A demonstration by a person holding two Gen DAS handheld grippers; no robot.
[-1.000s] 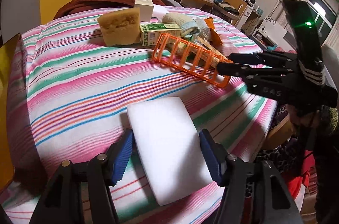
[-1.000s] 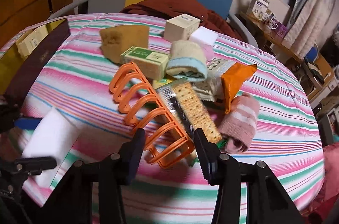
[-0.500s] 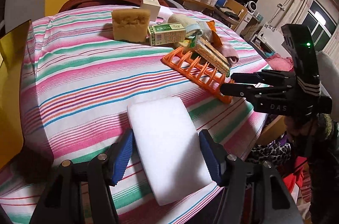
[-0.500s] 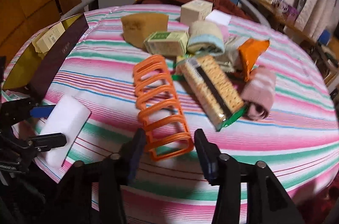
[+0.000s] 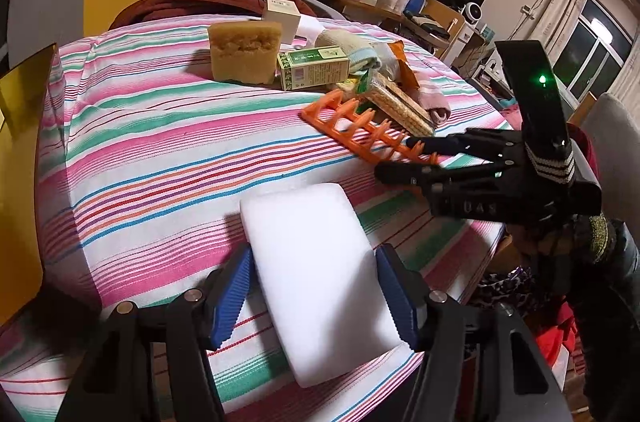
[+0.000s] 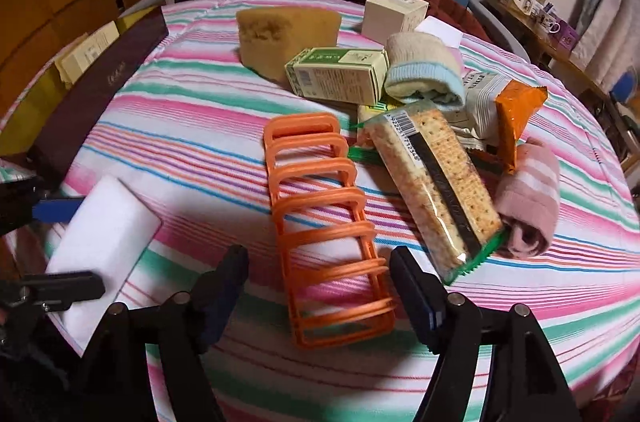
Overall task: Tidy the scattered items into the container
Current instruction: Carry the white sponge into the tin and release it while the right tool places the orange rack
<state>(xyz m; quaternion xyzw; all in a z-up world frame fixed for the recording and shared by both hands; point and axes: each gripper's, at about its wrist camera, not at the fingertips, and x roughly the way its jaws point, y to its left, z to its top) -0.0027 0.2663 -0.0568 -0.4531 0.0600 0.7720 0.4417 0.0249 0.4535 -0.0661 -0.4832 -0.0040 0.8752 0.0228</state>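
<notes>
A white foam block lies at the near edge of the striped table, and my left gripper is shut on it, blue pads against both long sides. In the right wrist view an orange plastic rack lies flat. Its near end sits between the fingers of my right gripper, whose jaws are opening; the left pad stands clear of the rack. At the table's left edge is the dark brown box with a yellow inside, holding a pale packet.
Behind the rack is a pile: cracker pack, pink sock roll, green carton, yellow sponge, cream sock, orange snack bag, small cream box. A chair with a brown garment stands behind the table.
The right jaws have widened off the orange rack. The rack now lies flat beside the cracker pack instead of under it. The left gripper keeps its hold on the white block.
</notes>
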